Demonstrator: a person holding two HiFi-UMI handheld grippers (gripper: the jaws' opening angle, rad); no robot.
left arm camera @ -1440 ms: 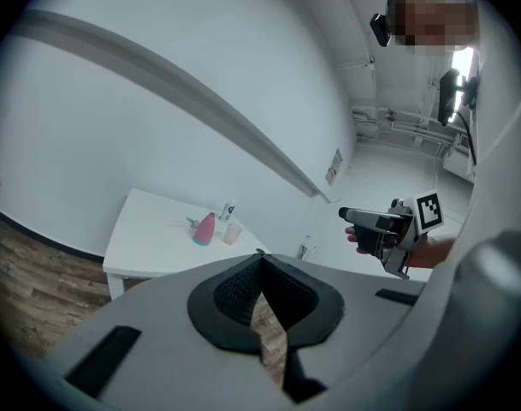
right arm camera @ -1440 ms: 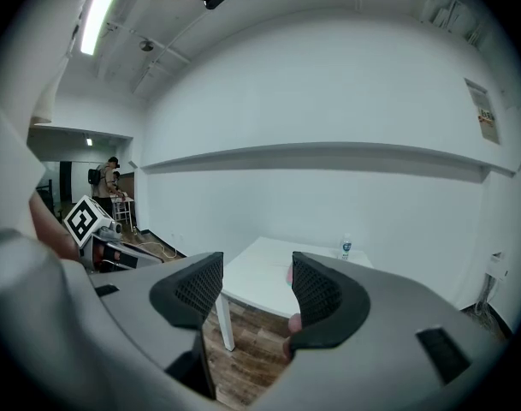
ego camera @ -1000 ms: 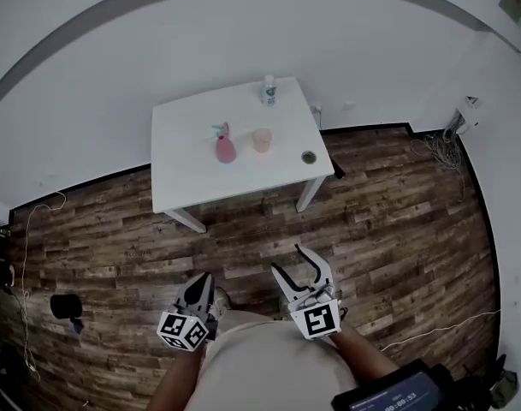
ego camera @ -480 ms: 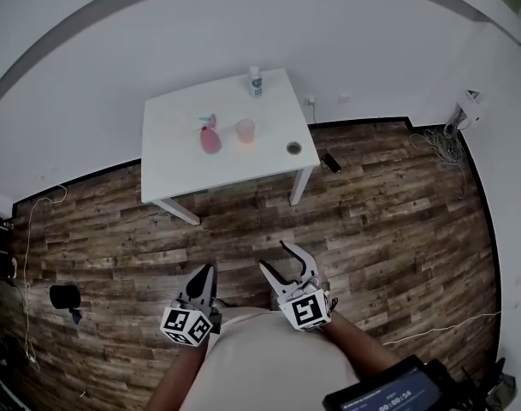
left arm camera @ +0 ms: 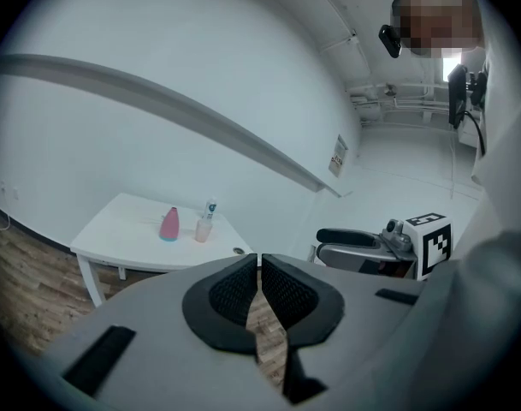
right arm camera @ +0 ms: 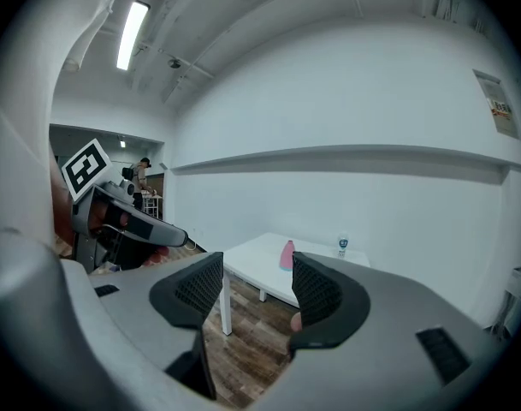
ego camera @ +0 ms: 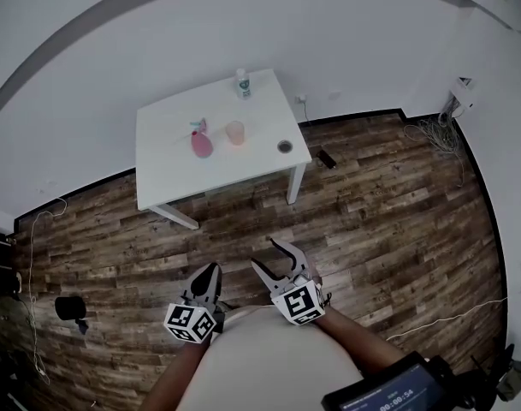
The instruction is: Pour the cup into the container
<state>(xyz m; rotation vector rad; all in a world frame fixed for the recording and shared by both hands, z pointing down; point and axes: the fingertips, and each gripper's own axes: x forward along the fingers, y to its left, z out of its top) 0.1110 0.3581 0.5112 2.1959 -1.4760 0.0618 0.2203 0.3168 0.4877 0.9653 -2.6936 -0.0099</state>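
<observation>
Cup [ego camera: 235, 132] stands well apart from left gripper [ego camera: 213, 268] and right gripper [ego camera: 264, 253].

Grey hand-held grippers [ego camera: 210, 270] [ego camera: 264, 253], black-and-white marker cubes [ego camera: 190, 322]

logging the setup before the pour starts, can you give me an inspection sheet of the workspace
surface: white table, four small things on it
job's things: peach cup upright beside pink container, not touching
clutter: small bottle at far edge; round dark thing near right edge
grippers: left gripper shut, empty; right gripper open, empty; both well short of the table
cables: loose bundle by right wall; thin cord on floor at left
surroundings: wood-plank floor, white walls, black object on floor near table leg
</observation>
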